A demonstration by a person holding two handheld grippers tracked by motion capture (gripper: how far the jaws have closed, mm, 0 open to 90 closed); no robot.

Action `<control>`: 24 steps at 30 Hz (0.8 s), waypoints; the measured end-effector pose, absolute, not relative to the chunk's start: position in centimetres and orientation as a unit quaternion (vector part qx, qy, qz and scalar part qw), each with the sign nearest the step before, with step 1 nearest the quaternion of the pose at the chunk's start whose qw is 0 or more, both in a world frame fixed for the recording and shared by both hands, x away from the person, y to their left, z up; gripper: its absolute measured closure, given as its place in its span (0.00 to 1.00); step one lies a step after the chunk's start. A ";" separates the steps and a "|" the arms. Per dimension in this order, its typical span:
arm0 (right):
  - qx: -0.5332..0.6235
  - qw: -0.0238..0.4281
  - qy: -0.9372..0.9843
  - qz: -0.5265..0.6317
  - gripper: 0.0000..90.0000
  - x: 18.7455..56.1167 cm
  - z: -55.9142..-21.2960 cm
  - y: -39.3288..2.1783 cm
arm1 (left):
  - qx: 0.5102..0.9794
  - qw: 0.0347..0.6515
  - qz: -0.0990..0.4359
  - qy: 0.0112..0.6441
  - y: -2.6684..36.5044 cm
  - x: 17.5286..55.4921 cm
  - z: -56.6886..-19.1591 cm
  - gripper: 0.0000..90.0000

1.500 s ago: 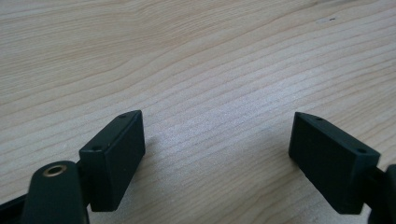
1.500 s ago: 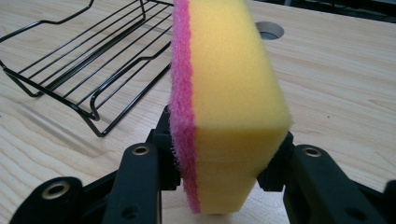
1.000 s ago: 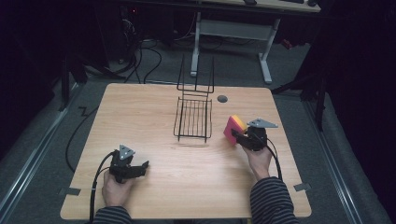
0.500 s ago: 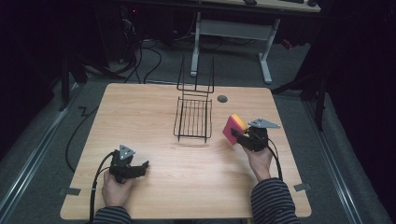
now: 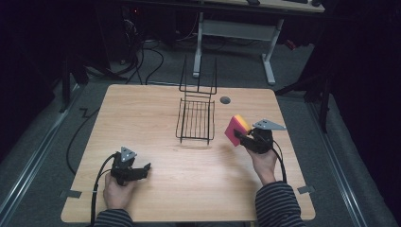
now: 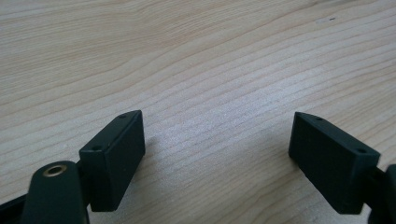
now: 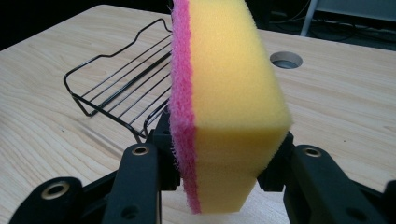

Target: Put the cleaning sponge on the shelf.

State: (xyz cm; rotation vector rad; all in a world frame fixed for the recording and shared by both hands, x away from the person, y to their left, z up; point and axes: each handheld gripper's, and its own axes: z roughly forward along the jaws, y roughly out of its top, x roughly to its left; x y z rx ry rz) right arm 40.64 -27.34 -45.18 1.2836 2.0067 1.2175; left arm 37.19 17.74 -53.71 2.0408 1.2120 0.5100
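Sponge being pinched upright in right gripper jaws, right of frame beside wire rack; left gripper jaws being held wide open, empty, over tabletop.

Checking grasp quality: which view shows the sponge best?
The right gripper view: the sponge is close up, its pink and yellow layers clear, pinched between the right claw's jaws. The high view shows the sponge small, beside the wire rack. The left gripper view looks at the bare table.
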 end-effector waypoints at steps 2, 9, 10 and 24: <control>0.464 0.232 0.730 0.445 0.67 40.6 -44.9 -27.2 | 0.788 0.349 0.197 0.468 17.7 37.2 -53.7 0.21; 0.452 0.230 0.733 0.454 0.67 40.6 -44.1 -26.5 | 0.788 0.349 0.196 0.468 17.8 37.2 -53.7 0.21; 0.453 0.227 0.733 0.455 0.67 40.6 -44.0 -26.4 | 0.788 0.350 0.196 0.468 17.8 37.2 -53.7 0.21; 0.422 0.227 0.749 0.459 0.67 41.3 -42.3 -24.2 | 0.788 0.349 0.196 0.468 17.8 37.2 -53.7 0.21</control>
